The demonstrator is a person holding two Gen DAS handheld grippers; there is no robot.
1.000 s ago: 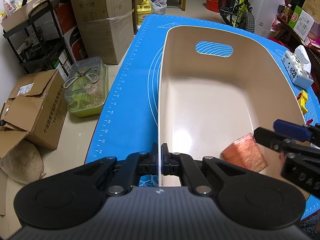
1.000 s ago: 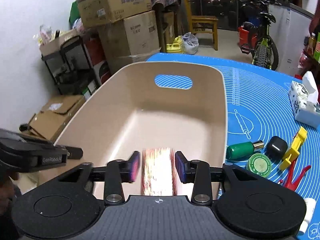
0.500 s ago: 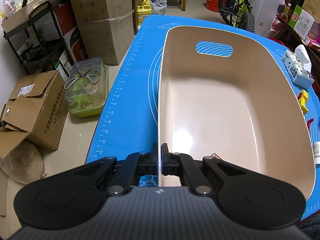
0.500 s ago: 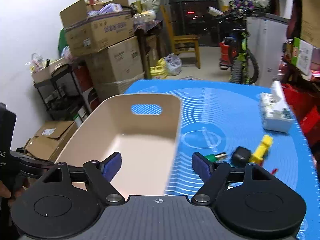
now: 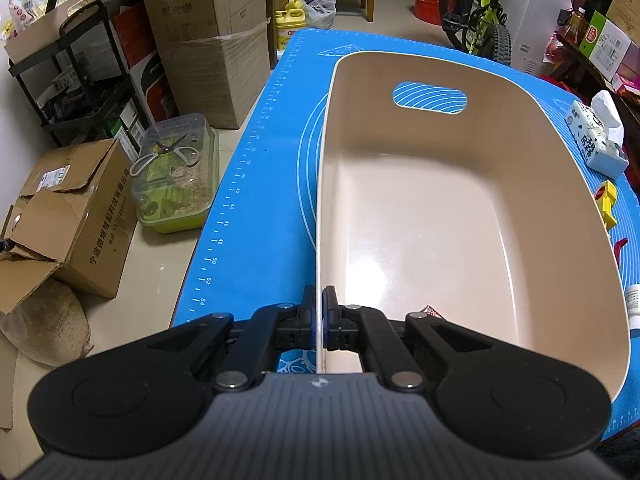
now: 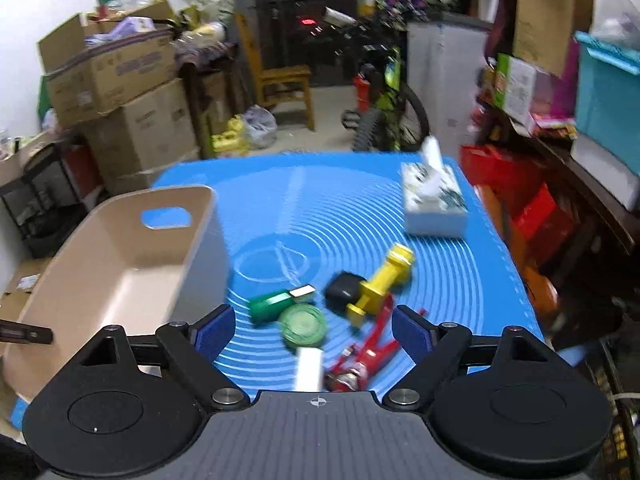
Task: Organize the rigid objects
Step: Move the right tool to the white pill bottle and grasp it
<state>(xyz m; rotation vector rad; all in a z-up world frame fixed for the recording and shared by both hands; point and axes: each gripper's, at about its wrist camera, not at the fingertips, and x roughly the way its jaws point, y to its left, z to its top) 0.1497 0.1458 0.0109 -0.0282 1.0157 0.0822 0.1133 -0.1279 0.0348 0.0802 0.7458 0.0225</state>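
My left gripper [image 5: 320, 320] is shut on the near rim of a beige plastic basket [image 5: 440, 208] on the blue mat. A corner of a copper-coloured packet [image 5: 430, 311] shows in the basket behind my right finger. My right gripper [image 6: 312, 330] is open and empty above a cluster on the mat: a green bottle [image 6: 274, 303], a green round tin [image 6: 303, 325], a black cap [image 6: 343, 291], a yellow toy [image 6: 382, 282], a red tool [image 6: 370, 348] and a white tube [image 6: 309, 368]. The basket [image 6: 120, 264] lies to its left.
A tissue box [image 6: 434, 206] stands at the mat's far right, also seen in the left wrist view [image 5: 596, 144]. Cardboard boxes [image 5: 208, 40], a black shelf rack [image 5: 76, 80], a green-lidded bin [image 5: 176, 176] and a bicycle [image 5: 480, 12] surround the table.
My right gripper opened, left the copper packet in the basket, and swung right and back over the loose objects. My left gripper stayed clamped on the basket rim.
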